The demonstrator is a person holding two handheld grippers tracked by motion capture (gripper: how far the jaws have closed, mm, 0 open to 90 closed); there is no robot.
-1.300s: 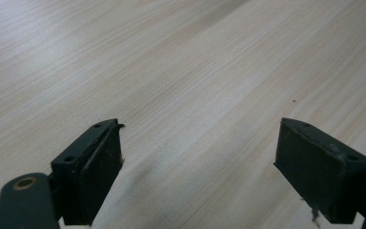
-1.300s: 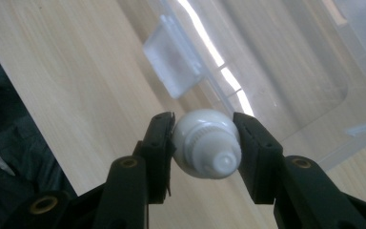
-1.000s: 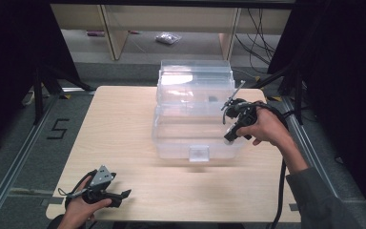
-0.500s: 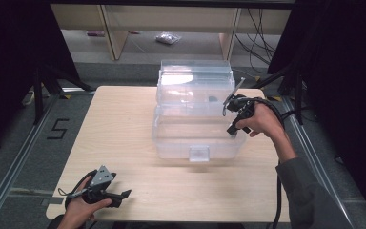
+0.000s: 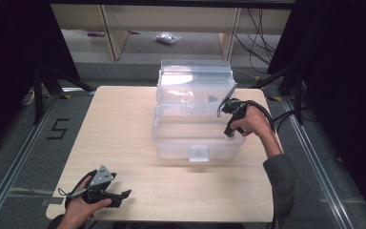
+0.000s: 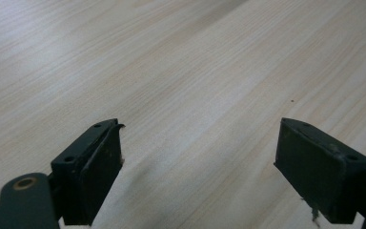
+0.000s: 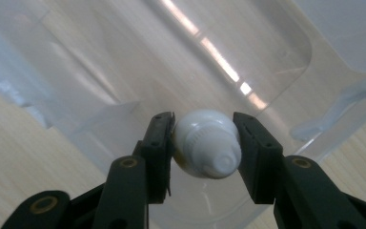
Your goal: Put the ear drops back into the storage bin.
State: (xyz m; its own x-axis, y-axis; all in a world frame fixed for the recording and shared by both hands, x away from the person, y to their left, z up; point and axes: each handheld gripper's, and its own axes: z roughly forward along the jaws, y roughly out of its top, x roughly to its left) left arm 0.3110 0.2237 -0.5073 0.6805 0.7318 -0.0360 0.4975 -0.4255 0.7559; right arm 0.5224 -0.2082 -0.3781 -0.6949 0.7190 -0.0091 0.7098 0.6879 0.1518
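**Right claw brings the white bottle down over the bin**

Pale wood table (image 5: 138, 124) under a dark-curtained rig carries everything here, with shelving on the floor beyond. At its near left corner the left claw (image 5: 124, 194) rests low in the hand, jaws apart with nothing between them, and has not moved in the last second. Centre-right stands the clear plastic storage bin (image 5: 195, 138), its lid tipped up at the far side. Over the bin's right rim, the right claw (image 7: 204, 143) has moved toward the far side and dropped lower than a second ago, and stays clamped on a small white bottle (image 7: 206, 143), cap toward the camera, the bin's open interior just beyond. Judging by that descent, the bottle is about to be placed inside; release has not yet happened.
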